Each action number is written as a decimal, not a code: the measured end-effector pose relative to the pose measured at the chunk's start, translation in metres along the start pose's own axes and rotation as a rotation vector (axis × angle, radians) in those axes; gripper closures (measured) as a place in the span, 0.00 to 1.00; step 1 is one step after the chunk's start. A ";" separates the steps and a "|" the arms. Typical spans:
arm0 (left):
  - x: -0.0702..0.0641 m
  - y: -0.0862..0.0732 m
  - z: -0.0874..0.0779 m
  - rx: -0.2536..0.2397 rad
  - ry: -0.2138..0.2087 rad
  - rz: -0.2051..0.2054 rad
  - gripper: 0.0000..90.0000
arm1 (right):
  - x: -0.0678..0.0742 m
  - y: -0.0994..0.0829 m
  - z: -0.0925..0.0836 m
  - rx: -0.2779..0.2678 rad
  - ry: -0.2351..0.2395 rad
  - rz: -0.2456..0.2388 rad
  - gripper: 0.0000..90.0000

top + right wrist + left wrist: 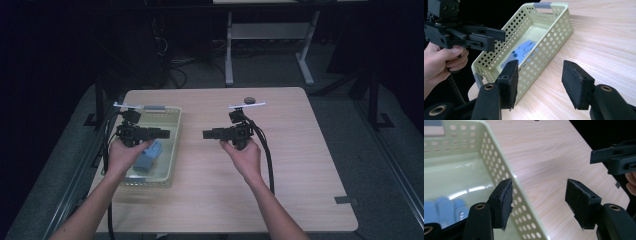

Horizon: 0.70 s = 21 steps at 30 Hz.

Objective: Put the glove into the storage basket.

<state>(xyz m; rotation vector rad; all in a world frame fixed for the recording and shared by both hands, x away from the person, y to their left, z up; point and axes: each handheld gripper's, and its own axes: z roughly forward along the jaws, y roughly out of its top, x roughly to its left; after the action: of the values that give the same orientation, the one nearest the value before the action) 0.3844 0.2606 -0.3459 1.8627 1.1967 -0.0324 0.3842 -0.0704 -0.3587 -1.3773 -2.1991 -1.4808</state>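
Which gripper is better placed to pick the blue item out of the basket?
Left, probably. The left gripper hangs open over the basket holding the blue item; the right gripper is over bare table.

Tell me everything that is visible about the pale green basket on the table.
The basket is a pale yellow-green rectangular tray that looks like plastic, its walls pierced with rows of round holes and its floor smooth and shiny. Grey handle pieces sit on its two short ends. It stands upright and flat on the left part of the wooden table. Inside lies a blue object that looks like fabric; what it is cannot be told. The left gripper is held open above the basket, not touching it.
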 end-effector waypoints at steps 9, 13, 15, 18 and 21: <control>-0.020 0.005 0.010 0.003 -0.022 0.052 0.42 | -0.011 -0.005 -0.016 -0.010 -0.002 0.021 0.48; -0.025 0.005 0.015 0.002 -0.032 0.059 0.41 | -0.016 -0.008 -0.025 -0.026 -0.008 0.034 0.47; -0.026 0.005 0.017 -0.001 -0.038 0.061 0.41 | -0.019 -0.010 -0.030 -0.028 -0.014 0.036 0.47; -0.028 0.005 0.021 -0.005 -0.053 0.052 0.41 | -0.023 -0.012 -0.037 -0.030 -0.024 0.043 0.46; -0.031 0.005 0.024 -0.006 -0.060 0.052 0.41 | -0.026 -0.013 -0.043 -0.039 -0.025 0.050 0.46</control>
<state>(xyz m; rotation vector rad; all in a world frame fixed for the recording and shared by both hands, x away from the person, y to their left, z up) 0.3822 0.2214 -0.3431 1.8742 1.1061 -0.0552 0.3749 -0.1213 -0.3609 -1.4597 -2.1454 -1.5053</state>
